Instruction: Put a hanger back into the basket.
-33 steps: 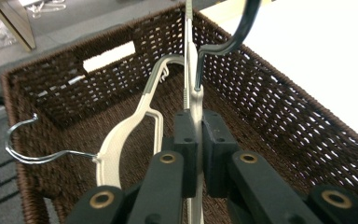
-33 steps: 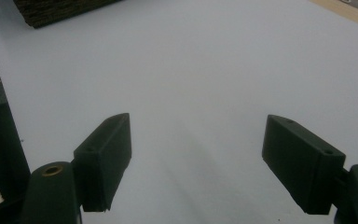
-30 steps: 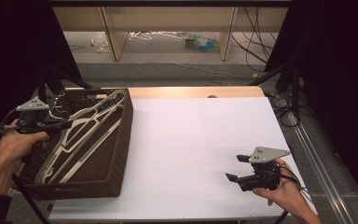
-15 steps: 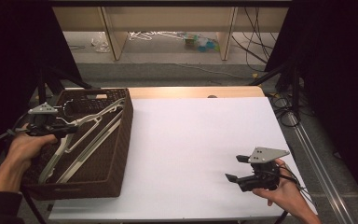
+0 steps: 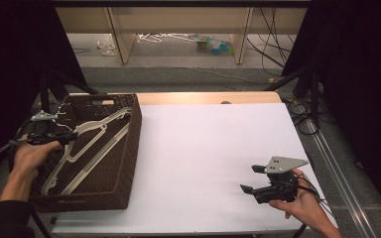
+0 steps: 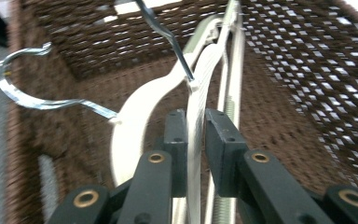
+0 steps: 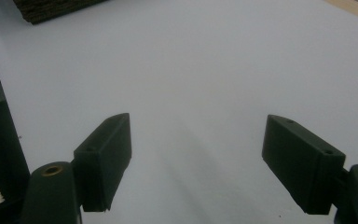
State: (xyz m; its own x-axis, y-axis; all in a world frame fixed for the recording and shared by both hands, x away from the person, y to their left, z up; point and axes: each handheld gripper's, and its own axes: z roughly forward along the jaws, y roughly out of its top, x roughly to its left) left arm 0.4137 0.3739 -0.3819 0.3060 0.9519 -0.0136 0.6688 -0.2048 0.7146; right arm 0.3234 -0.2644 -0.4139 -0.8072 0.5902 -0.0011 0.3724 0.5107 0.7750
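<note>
A dark brown woven basket (image 5: 134, 134) stands at the table's left and holds white plastic hangers (image 5: 96, 134) with metal hooks. My left gripper (image 5: 68, 136) reaches into it from the left side. In the left gripper view its jaws (image 6: 196, 116) have just been opening a little. One white hanger's (image 6: 198, 93) thin edge runs between them with narrow gaps at each pad. A second white hanger (image 6: 135, 112) lies beside it, its hook (image 6: 23, 98) pointing left. My right gripper (image 5: 248, 178) rests low over the white table (image 5: 203, 148) at the front right, open and empty (image 7: 196, 126).
The basket's woven walls (image 6: 307, 70) close in around my left gripper. Behind the table a shelf unit stands on the floor with more hangers (image 5: 163, 37) under it. Cables (image 5: 302, 109) hang by the table's right edge.
My left hand has sunk and drawn back toward the basket's left wall, and the hanger has come down into the basket. The right hand has kept still.
</note>
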